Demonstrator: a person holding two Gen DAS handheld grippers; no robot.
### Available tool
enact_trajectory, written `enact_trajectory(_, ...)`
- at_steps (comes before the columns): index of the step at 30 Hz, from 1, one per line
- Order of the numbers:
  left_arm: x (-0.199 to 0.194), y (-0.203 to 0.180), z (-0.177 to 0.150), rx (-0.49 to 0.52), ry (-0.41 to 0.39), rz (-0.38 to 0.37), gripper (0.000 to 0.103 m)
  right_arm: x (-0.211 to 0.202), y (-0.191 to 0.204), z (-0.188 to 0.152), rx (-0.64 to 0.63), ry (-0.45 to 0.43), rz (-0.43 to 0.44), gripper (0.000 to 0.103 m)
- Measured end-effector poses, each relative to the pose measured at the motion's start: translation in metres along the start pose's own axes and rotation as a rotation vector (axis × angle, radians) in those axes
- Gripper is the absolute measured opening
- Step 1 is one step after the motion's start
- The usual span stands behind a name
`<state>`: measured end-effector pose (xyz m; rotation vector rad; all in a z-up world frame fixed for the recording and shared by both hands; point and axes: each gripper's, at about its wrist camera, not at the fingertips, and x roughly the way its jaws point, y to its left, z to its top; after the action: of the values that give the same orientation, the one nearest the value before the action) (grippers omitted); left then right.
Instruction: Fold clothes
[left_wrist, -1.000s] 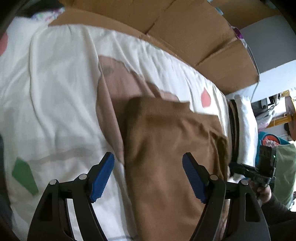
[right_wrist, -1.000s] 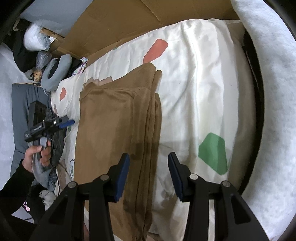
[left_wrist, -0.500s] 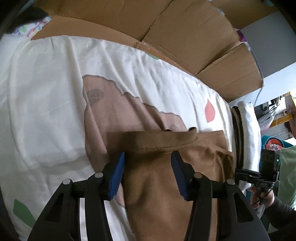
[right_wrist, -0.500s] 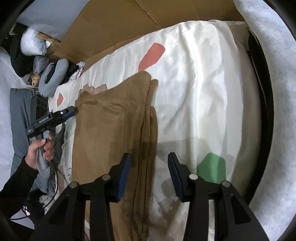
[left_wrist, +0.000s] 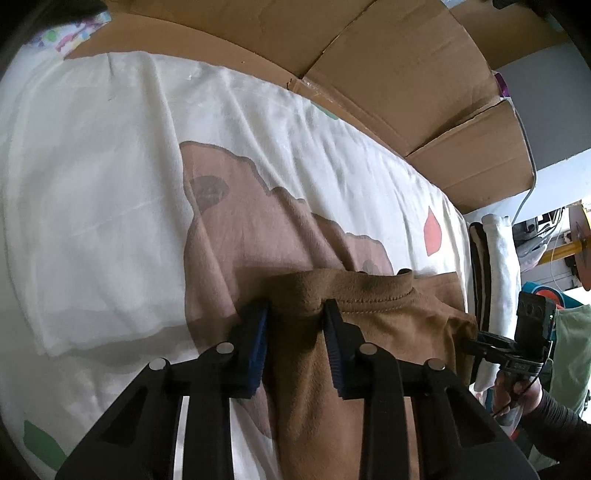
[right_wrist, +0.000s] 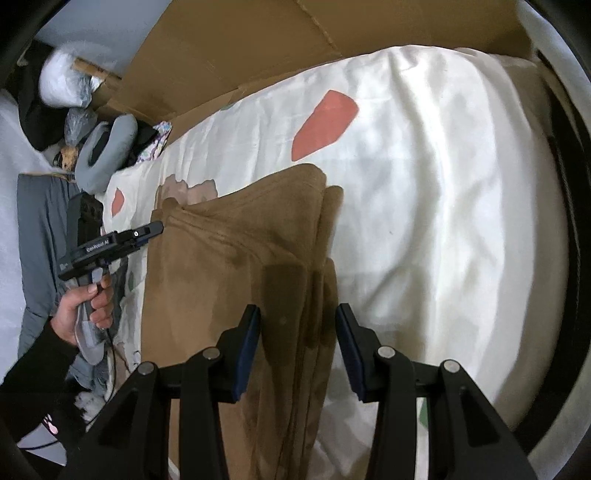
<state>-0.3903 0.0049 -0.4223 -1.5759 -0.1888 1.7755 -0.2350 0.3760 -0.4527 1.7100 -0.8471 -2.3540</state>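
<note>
Nearest you, your left hand-held gripper (left_wrist: 295, 332) has its blue pads on either side of the stitched hem at the near-left corner of the brown garment (left_wrist: 369, 332). Its jaws are closing with the cloth bunched between them; whether the pads already press on it you cannot tell from this view. In the right wrist view the same gripper (right_wrist: 157, 227) reaches in from the left edge of the bed, held in your left hand (right_wrist: 79, 308), its tip at the garment's far-left corner.

Your right hand-held gripper (right_wrist: 297, 332) is spread, its pads standing either side of the stacked folded edges along the right side of the brown garment (right_wrist: 229, 280). The pads sit apart from the cloth, not pinching it. From the left wrist view that gripper (left_wrist: 471, 341) shows at the right edge, its tip at the garment's far corner, held in your right hand (left_wrist: 517, 393).

The garment lies folded flat on a white bedsheet (right_wrist: 424, 221) printed with coral, green and brown shapes, toward the sheet's near-left part.

Beyond the bed, flattened cardboard boxes (left_wrist: 388, 74) lean along the far edge. A grey neck pillow (right_wrist: 107, 147) sits past the bed's far-left corner.
</note>
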Motion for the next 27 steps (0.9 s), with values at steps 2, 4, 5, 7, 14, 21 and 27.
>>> enact_trajectory(2, 0.001, 0.001, 0.002, -0.007, 0.005, -0.006, 0.028, 0.006, -0.002, 0.003, 0.011, 0.012, -0.009, 0.041)
enact_trajectory(4, 0.002, 0.002, 0.004, -0.022, 0.016, -0.014, 0.029, 0.01, -0.006, 0.005, 0.026, 0.022, -0.012, 0.041)
enact_trajectory(5, 0.002, 0.002, 0.005, -0.029, 0.021, -0.018, 0.03, 0.012, -0.007, 0.005, 0.031, 0.027, -0.01, 0.041)
enact_trajectory(7, 0.001, 0.003, 0.004, -0.034, 0.03, -0.03, 0.032, 0.015, -0.01, 0.006, 0.039, 0.037, -0.001, 0.041)
enact_trajectory(14, -0.003, 0.005, -0.01, -0.054, 0.066, -0.081, 0.055, 0.016, -0.013, 0.008, 0.051, 0.047, 0.03, 0.04)
enact_trajectory(21, 0.0, 0.005, -0.027, -0.075, 0.11, -0.133, 0.056, 0.015, -0.009, 0.008, 0.034, 0.046, 0.044, 0.021)
enact_trajectory(27, 0.003, 0.011, -0.027, -0.122, 0.139, -0.195, 0.056, 0.007, -0.005, 0.007, 0.025, 0.025, 0.059, 0.015)
